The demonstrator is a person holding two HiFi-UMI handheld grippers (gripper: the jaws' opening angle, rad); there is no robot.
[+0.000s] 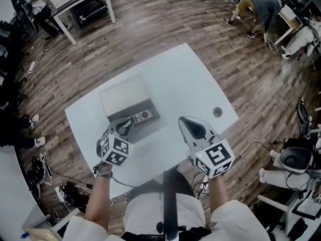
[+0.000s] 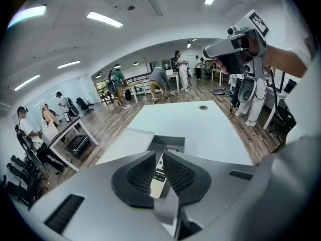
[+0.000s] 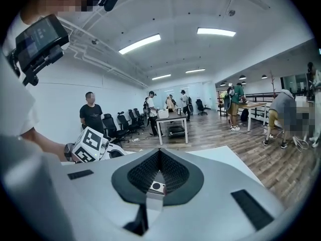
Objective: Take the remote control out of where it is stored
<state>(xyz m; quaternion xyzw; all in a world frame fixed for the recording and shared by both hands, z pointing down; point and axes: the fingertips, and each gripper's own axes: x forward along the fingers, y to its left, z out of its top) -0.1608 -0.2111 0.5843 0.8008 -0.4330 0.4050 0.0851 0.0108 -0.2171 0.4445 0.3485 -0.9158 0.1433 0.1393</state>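
Left gripper jaws are sitting cracked apart, pinching nothing. Remote control is lying just ahead of them, in line with the gap, in the open box on the tabletop. Right gripper jaws are pressing together, empty. Remote is probably light, rigid, slick plastic, so pinching across its long edges mid-body is looking best.

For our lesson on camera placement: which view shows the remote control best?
The head view: most of the remote control lies visible in its open box on the table. The left gripper view shows only a strip of it through the gap between the jaws of the left gripper. The right gripper view does not show it.
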